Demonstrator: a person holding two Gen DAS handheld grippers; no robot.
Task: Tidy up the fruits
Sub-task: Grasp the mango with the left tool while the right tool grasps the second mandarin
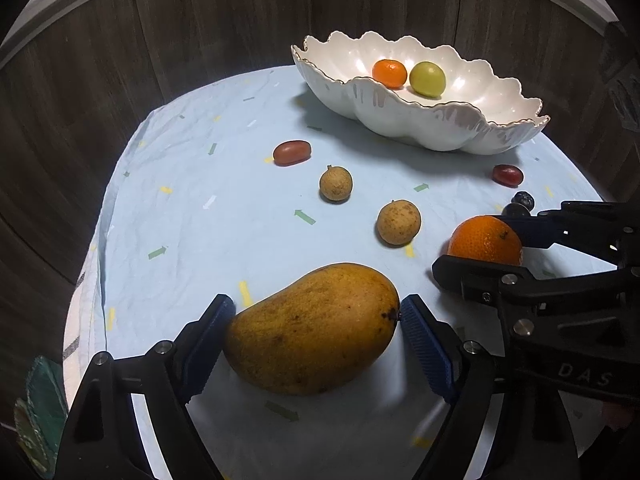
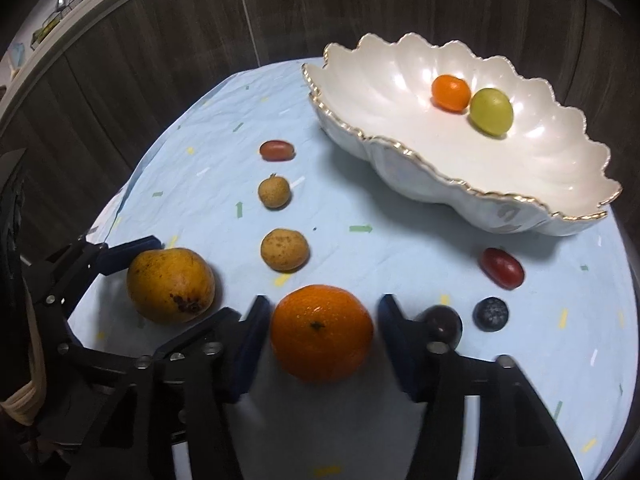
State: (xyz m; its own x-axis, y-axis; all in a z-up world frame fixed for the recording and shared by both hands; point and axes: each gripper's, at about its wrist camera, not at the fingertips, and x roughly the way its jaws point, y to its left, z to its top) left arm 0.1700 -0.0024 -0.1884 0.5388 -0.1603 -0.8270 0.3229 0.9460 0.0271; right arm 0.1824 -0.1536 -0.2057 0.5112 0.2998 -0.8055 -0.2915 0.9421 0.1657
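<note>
1. Left hand-held gripper [image 1: 316, 314] apart around mango [image 1: 314, 328]; right hand-held gripper [image 2: 322, 320] apart around orange [image 2: 322, 332].
2. Open bench [image 1: 192, 184] leftward to its edge.
3. Bowl [image 2: 520, 216] holding small orange fruit [image 2: 451, 92], green fruit [image 2: 491, 111].

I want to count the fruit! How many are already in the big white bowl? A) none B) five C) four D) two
D: the white bowl holds just two, a small orange and a yellow-green fruit; the rest still lie on the cloth.
</note>
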